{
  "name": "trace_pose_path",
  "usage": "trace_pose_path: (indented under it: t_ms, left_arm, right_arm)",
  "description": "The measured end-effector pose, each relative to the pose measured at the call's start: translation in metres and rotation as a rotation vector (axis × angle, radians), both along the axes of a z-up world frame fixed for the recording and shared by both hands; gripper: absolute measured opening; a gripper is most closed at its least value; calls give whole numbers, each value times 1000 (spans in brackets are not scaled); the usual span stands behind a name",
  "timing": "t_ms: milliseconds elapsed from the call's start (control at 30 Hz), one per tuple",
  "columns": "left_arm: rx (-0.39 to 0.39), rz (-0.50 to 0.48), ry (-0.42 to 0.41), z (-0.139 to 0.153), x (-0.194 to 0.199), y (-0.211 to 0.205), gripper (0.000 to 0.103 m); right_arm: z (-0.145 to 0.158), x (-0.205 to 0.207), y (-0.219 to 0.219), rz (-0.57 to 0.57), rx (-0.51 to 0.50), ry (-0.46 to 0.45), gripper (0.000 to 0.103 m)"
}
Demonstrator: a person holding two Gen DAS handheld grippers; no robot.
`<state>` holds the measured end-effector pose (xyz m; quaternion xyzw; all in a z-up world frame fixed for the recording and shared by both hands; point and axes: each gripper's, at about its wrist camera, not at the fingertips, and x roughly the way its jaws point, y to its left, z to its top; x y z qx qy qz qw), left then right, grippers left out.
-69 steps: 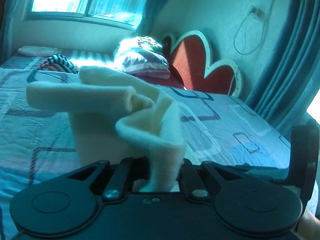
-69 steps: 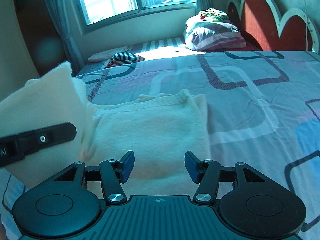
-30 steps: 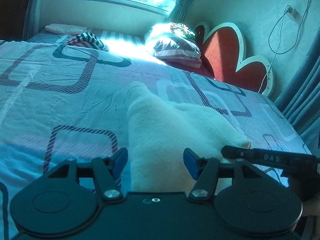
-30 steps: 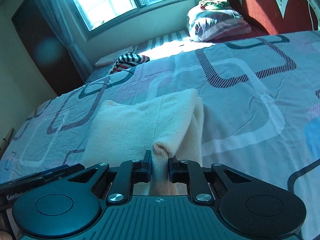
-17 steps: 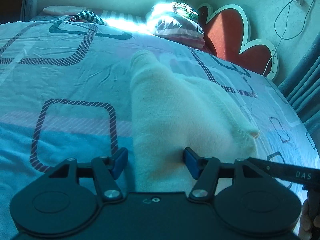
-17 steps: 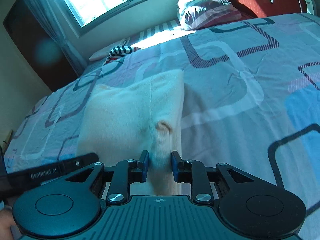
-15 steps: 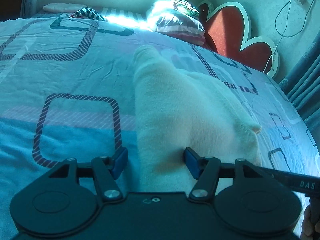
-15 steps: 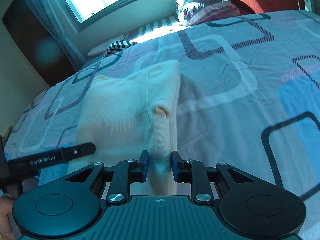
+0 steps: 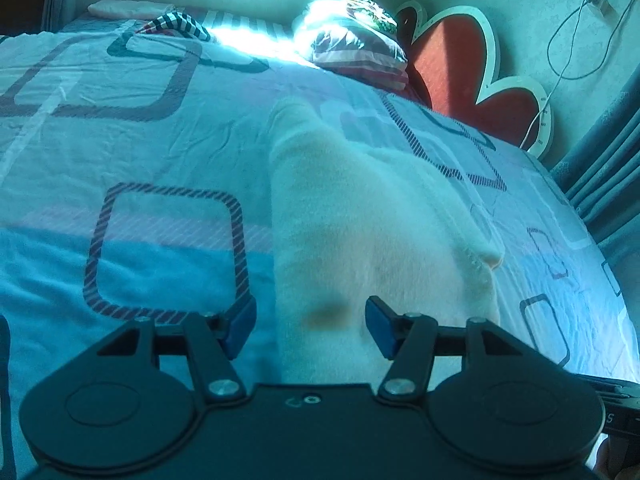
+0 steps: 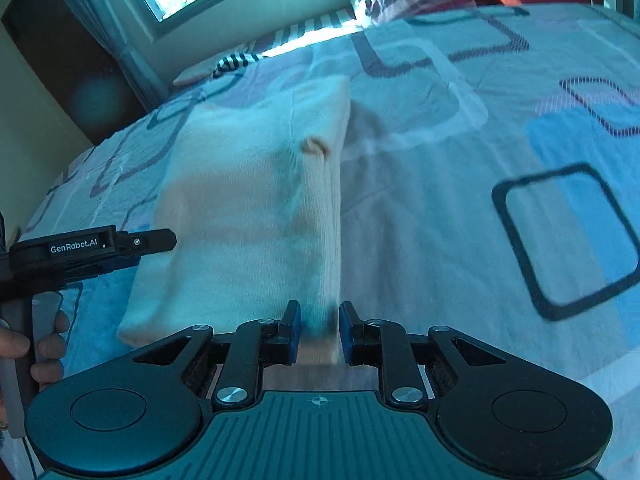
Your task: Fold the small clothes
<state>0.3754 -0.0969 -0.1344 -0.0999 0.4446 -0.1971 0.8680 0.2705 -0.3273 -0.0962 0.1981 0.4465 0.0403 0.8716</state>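
- On a wide bed (image 9: 132, 168) with a sheet of rounded squares, a cream garment (image 9: 360, 216) lies folded into a long, flat strip, well clear of the pillows (image 9: 356, 46) stacked against the red headboard (image 9: 460, 64).
- A striped piece of clothing (image 9: 176, 26) sits near the window end of the bed, apart from the garment.
- In the right wrist view, the left gripper (image 10: 152, 240), held in a hand (image 10: 36, 344), hangs just beside the strip's left edge; in its own view its blue pads (image 9: 240, 322) stand well apart over the near end of the cloth, pressing on nothing.
- The right gripper (image 10: 319, 332) straddles the strip's ribbed right edge at the near corner; its fingers sit narrowly apart with the cloth between them, and a gap shows on each side, so it appears to hold nothing.
- The lengthwise fold looks laid down and let go. The next move probably calls for both grippers to pinch the two near corners and carry them toward the far end, keeping the edges level so the layers do not slide apart.
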Motion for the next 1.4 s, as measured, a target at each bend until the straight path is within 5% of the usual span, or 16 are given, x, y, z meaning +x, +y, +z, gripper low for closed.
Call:
trace_pose_path:
  t_ms: [67,267,667,933,1067,1200,1400]
  left_arm:
    - [-12,10,-14,9,11,-3,59]
    - [-23,54,-19,17,56,-19,59]
    - [-58,157,100,-24,110,-17,66]
    - [-17,160,62,-18,129,-28,67]
    - [1,171,74,-22,138,-34,67]
    - [25,161,57,-23,137,-37,68]
    - [25,150,46,-14,127,-32,66]
  right_arm:
    - [12,11,-4,-35,7,-59,35]
    - [32,70,2,-67,-56,-163,35]
    - [-24,171,19,-68,-183,-67,35]
    - [-24,180,8,-94,-159,-112,35]
    - [-35,197,6,-87,-191,-65,35]
    - [-40,197,1,-85,-201,-56,47]
    - [-20,177,-4,-85,-171,-102,47]
